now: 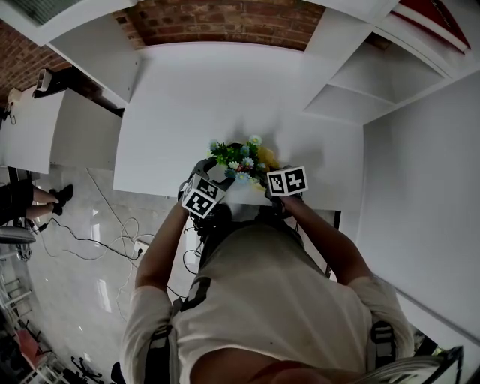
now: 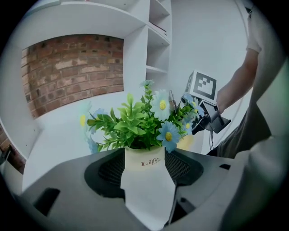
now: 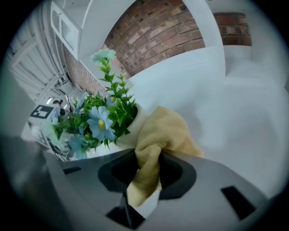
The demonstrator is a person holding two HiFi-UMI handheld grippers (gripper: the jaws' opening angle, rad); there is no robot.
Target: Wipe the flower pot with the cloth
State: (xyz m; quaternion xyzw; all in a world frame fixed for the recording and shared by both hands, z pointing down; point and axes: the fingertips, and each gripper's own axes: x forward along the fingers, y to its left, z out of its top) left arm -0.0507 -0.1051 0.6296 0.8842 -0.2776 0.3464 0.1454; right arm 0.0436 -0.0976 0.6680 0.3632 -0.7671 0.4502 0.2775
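A white flower pot (image 2: 146, 180) printed "Life" holds green leaves and blue and white daisies (image 1: 240, 157). It stands near the front edge of the white table (image 1: 210, 97). My left gripper (image 2: 144, 155) has its jaws wide around the pot, and both pads (image 2: 110, 169) lie against its sides. My right gripper (image 3: 146, 158) is shut on a bunched yellow cloth (image 3: 167, 131), which rests against the pot's white side (image 3: 134, 128). In the head view the cloth (image 1: 266, 157) shows right of the flowers, and the left gripper (image 1: 217, 176) and right gripper (image 1: 264, 178) flank the pot, which the flowers mostly hide.
A brick wall (image 1: 225, 22) rises behind the table. White shelves (image 1: 360, 82) stand at the right and a second white table (image 1: 45, 127) at the left. Cables (image 1: 97, 240) trail over the glossy floor, and another person's legs (image 1: 30, 202) show at the left edge.
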